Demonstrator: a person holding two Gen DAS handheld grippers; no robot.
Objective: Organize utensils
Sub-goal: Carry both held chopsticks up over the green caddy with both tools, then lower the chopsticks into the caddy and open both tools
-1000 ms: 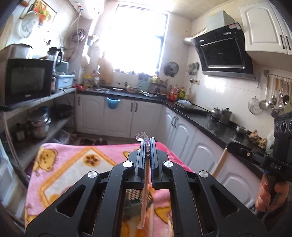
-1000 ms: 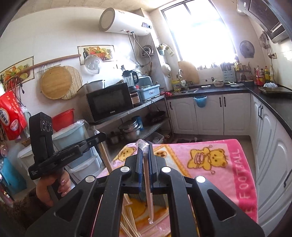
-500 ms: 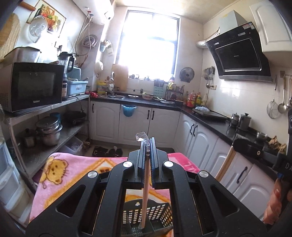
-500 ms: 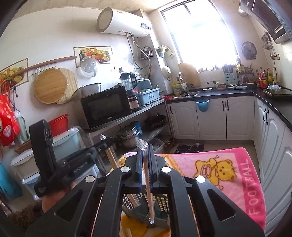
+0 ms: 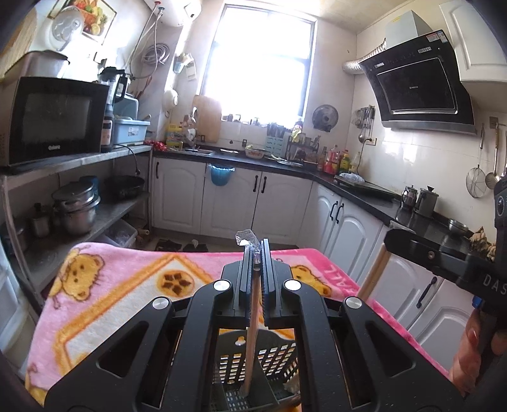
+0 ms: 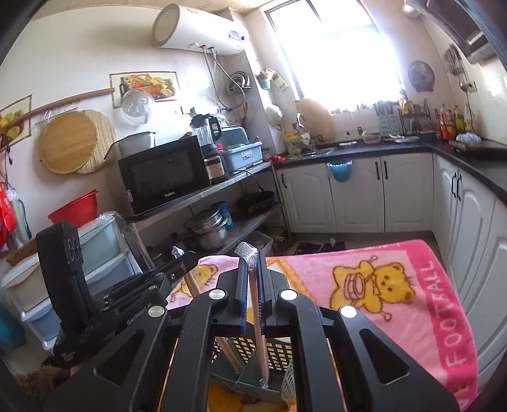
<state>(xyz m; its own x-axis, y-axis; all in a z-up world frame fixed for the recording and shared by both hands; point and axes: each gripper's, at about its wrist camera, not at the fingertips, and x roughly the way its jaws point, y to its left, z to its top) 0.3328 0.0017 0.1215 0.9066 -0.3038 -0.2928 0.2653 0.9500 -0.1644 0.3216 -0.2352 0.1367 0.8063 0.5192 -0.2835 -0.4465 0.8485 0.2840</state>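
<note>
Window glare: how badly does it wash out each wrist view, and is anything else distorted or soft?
Left wrist view: the window is blown out white, its panes unreadable; fisheye bends the black range hood. Right wrist view: the window flares over the wall and counter below it; the white cylindrical water heater curves. Both views are otherwise sharp, with dark corners.

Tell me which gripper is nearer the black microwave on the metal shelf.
Left. The left gripper is on the side of the pink blanket that faces the black microwave; the right gripper sits farther over, towards the white cabinets.
</note>
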